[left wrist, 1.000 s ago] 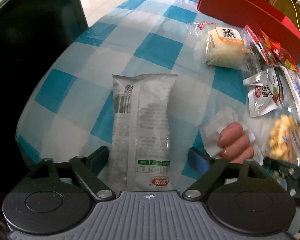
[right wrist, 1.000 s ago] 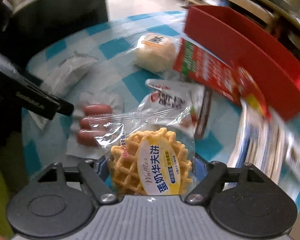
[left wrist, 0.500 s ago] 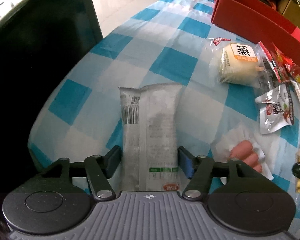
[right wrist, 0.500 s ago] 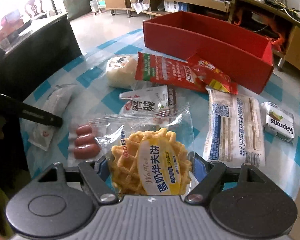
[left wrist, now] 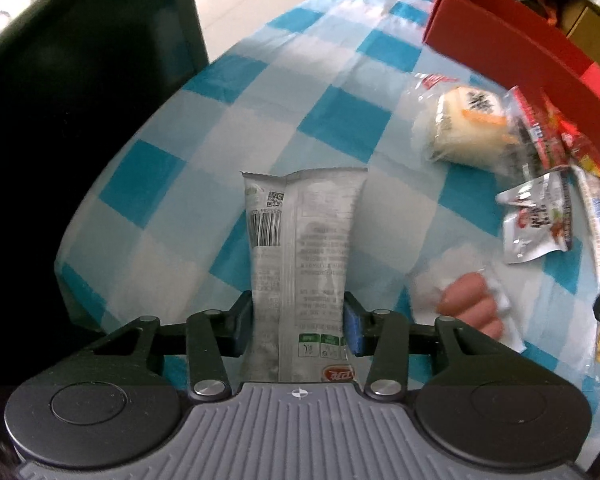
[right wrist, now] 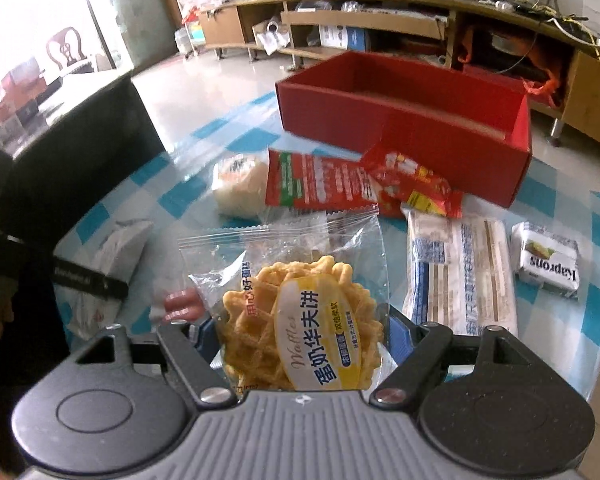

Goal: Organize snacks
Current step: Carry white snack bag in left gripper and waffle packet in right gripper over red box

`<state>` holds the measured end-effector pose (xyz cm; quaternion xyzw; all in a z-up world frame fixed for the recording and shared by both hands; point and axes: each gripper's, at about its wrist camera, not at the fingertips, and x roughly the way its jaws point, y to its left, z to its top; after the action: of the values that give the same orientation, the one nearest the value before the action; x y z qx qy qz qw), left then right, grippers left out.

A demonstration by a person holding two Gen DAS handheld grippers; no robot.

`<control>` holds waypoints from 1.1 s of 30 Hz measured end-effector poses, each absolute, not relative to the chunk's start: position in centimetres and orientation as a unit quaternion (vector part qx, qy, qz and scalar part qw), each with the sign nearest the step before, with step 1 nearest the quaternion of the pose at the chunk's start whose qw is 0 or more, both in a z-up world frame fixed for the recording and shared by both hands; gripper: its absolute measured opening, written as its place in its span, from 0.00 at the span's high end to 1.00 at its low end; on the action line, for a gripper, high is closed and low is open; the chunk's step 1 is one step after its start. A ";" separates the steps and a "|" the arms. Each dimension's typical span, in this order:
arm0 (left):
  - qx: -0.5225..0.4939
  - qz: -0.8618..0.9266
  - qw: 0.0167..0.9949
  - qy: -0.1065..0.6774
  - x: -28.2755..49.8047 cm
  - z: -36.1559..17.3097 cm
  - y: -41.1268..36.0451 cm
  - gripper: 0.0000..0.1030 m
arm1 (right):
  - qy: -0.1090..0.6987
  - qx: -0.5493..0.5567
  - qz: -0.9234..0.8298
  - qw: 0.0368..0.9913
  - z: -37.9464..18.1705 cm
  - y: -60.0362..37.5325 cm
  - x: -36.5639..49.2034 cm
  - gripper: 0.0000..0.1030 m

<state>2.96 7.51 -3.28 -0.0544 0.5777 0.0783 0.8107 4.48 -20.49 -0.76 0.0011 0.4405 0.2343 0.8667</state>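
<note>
Left gripper (left wrist: 299,326) jaws have just closed onto the white packet (left wrist: 302,248), now clamped; right gripper (right wrist: 300,342) holds the waffle pack (right wrist: 296,320) lifted. Both look ready for the red box (right wrist: 404,120).

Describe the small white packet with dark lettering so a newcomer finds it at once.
Start at the red box at the far side of the checked tablecloth. Come toward the camera past its right corner to the long white and blue packet. Just right of that lies the small white packet, blocky, with "Kaprons" printed upside down.
</note>
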 end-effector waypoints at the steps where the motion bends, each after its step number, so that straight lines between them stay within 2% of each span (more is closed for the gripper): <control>1: -0.052 0.076 0.814 0.573 3.0 -2.8 7.3 0.49 | 0.436 0.004 0.235 0.869 -0.5 -20.6 4.5 0.25; 9: -0.049 0.012 0.854 0.518 4.9 1.4 4.2 0.49 | 0.410 0.035 0.206 0.888 0.7 -21.8 5.7 0.25; 19: -0.044 -0.052 0.866 0.496 10.4 2.1 -0.6 0.48 | 0.402 0.065 0.161 0.899 1.2 -23.1 9.0 0.25; 33: -0.024 -0.057 0.893 0.446 18.7 4.7 -4.8 0.48 | 0.348 0.093 0.127 0.924 3.6 -24.5 16.7 0.25</control>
<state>18.73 -4.80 4.67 -0.0237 0.4461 -0.0571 0.8928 16.70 -24.51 3.57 0.0927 0.3482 0.1269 0.9242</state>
